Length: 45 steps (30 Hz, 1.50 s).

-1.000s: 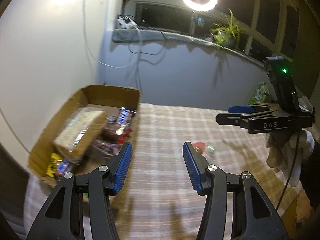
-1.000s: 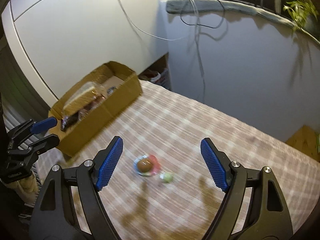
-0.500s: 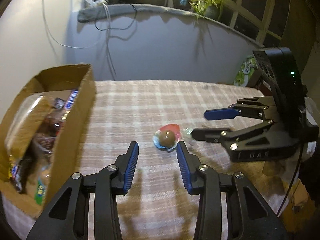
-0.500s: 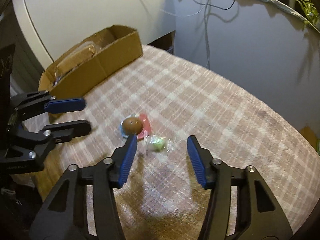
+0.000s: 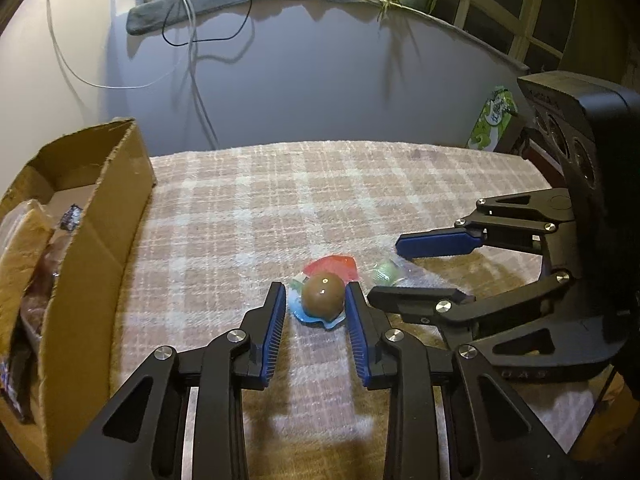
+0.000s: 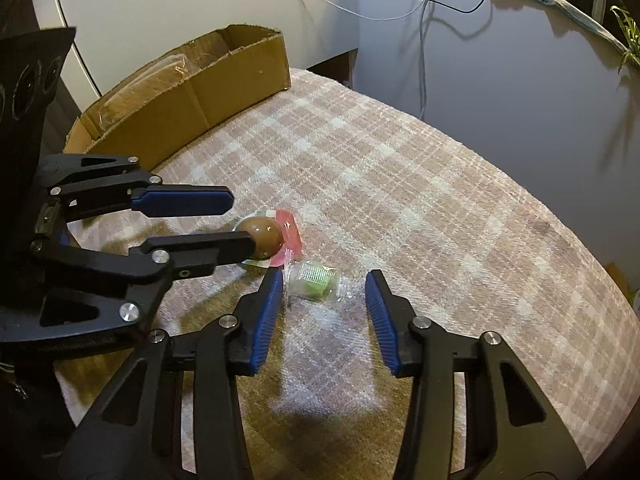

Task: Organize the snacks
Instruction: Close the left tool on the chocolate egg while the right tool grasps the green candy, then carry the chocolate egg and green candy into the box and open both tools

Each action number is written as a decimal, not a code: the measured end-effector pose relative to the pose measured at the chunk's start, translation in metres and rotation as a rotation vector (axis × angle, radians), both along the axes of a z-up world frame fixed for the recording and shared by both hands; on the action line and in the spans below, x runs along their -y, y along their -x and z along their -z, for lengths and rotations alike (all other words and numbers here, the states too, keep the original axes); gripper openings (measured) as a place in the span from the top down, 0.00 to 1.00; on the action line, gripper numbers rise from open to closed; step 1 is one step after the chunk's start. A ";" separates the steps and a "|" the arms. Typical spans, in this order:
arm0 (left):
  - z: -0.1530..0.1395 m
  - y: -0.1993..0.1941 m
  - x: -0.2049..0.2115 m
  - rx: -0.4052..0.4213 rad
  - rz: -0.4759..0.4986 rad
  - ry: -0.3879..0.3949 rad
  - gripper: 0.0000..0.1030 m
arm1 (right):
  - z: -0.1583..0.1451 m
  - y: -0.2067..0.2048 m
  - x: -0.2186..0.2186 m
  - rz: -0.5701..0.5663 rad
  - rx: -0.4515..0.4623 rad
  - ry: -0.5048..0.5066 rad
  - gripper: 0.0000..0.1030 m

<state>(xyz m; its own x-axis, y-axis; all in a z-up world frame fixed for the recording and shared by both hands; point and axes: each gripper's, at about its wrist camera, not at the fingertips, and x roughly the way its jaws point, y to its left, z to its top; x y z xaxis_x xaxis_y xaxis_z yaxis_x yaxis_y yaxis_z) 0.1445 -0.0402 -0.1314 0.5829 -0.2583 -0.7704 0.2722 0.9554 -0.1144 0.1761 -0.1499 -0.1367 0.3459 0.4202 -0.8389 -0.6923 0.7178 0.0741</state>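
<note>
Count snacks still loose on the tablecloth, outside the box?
2: the brown egg snack between the left gripper fingers, and the green wrapped candy between the right gripper fingers.

box point(image 5: 100, 216) at table point(image 5: 280, 184) left edge, egg snack point(image 5: 322, 295) mid-table, candy point(image 5: 385, 273) just right

The 2 claws crowd each other beside the snacks; the cardboard box point(image 5: 100, 216) walls the left, plaid cloth point(image 5: 320, 184) beyond lies open.

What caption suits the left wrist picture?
Left claw straddles a brown egg-shaped chocolate on checked cloth, beside an open cardboard box.
</note>
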 end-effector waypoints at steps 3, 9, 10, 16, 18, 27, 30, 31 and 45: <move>0.002 -0.003 0.001 -0.004 0.006 -0.002 0.74 | 0.000 -0.001 -0.001 0.001 0.013 0.009 0.60; 0.007 -0.009 0.005 -0.018 0.037 -0.017 0.74 | 0.001 -0.001 -0.003 -0.019 0.030 0.037 0.66; 0.008 -0.009 0.006 -0.012 0.041 -0.028 0.74 | 0.001 -0.001 -0.002 -0.024 0.030 0.042 0.66; 0.008 -0.009 0.012 0.004 0.049 -0.046 0.77 | -0.002 0.001 0.000 -0.024 0.029 0.037 0.70; 0.007 -0.009 0.010 0.001 0.046 -0.038 0.77 | -0.004 0.002 0.000 -0.023 0.030 0.029 0.74; -0.003 0.001 0.003 0.024 0.034 -0.020 0.78 | -0.007 0.006 0.007 0.003 0.024 0.005 0.76; -0.010 0.007 0.000 0.039 0.028 -0.005 0.78 | -0.012 0.009 0.009 0.008 0.032 -0.007 0.76; -0.014 0.010 -0.001 0.047 0.026 0.001 0.78 | -0.014 0.010 0.011 0.011 0.034 -0.014 0.76; -0.058 0.045 -0.039 0.150 -0.044 0.049 0.78 | -0.061 0.030 -0.006 -0.014 0.099 -0.082 0.76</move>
<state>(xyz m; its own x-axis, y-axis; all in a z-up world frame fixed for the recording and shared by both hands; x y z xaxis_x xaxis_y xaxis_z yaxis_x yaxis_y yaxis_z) 0.0996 -0.0013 -0.0735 0.7023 -0.2650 -0.6608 0.2475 0.9611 -0.1224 0.1459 -0.1441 -0.0761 0.4187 0.4913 -0.7638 -0.7090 0.7024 0.0631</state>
